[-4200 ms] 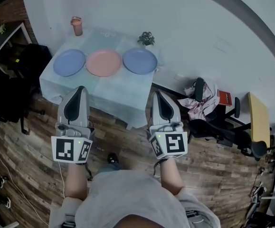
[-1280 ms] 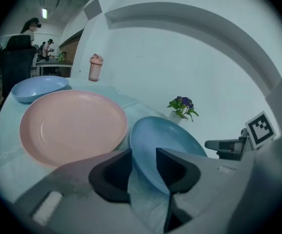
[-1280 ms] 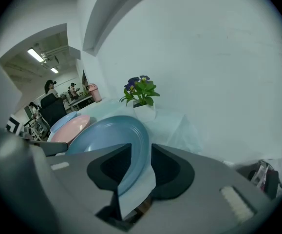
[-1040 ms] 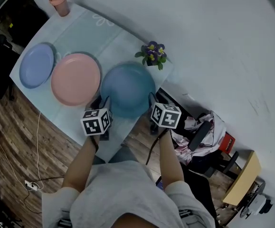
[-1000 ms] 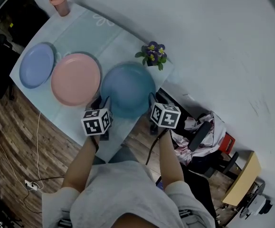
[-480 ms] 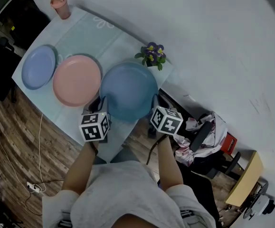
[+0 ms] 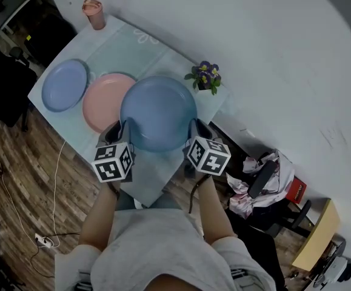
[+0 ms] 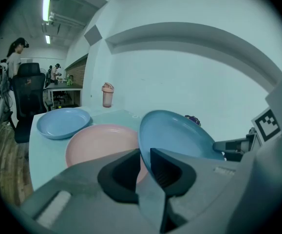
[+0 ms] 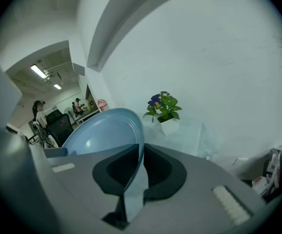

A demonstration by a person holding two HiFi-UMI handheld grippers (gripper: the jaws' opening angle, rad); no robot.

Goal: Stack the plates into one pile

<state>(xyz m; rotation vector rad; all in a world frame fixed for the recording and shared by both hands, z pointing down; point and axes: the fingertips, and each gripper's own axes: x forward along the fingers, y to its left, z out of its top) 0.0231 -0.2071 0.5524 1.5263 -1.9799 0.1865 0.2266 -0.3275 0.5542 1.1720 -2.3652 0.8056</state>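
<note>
A large blue plate [image 7: 158, 113] hangs tilted above the table, gripped at its near rim from both sides. My left gripper [image 7: 125, 127] is shut on the left part of the rim; its jaws have just been closing on it. My right gripper [image 7: 194, 130] is shut on the right part of the rim; its jaws closed on it, then eased slightly. The rim sits between the pads in the left gripper view [image 8: 144, 155] and the right gripper view [image 9: 141, 152]. A pink plate [image 7: 102, 99] lies partly hidden under the lifted plate. A paler blue plate [image 7: 65, 85] lies to its left.
A pink cup [image 7: 93, 14] stands at the far corner of the light tablecloth [image 7: 133, 47]. A potted flower [image 7: 205, 76] stands beside the lifted plate's right rim. Black office chairs [image 7: 8, 71] stand left of the table, clutter [image 7: 266, 180] to its right.
Both grippers shut on the blue plate's rim and lifted it off the table. It now overlaps the pink plate's right edge.
</note>
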